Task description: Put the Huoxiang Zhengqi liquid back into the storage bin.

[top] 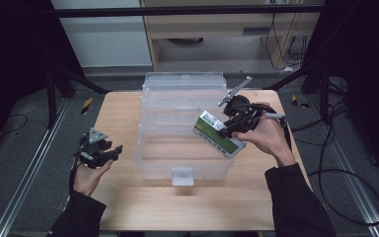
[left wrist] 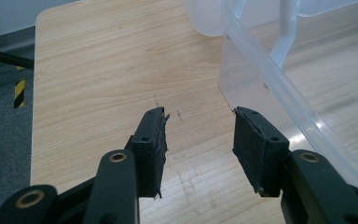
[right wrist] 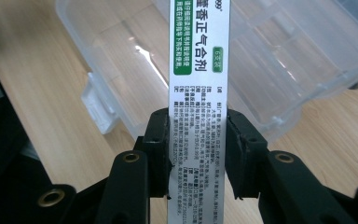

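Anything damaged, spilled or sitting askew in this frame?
One thing: the left gripper pads look frayed and chipped at their edges. Otherwise nothing spilled. The medicine box is held tilted in the right gripper above the open clear plastic bin, which looks intact.

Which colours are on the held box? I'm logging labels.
The box is white with green bands and black print, clearest in the right gripper view.

A lab-like recording bay: wooden table (top: 128,207) inside black frame bars (top: 177,11), floor rails (top: 29,168), loose cables (top: 345,173).
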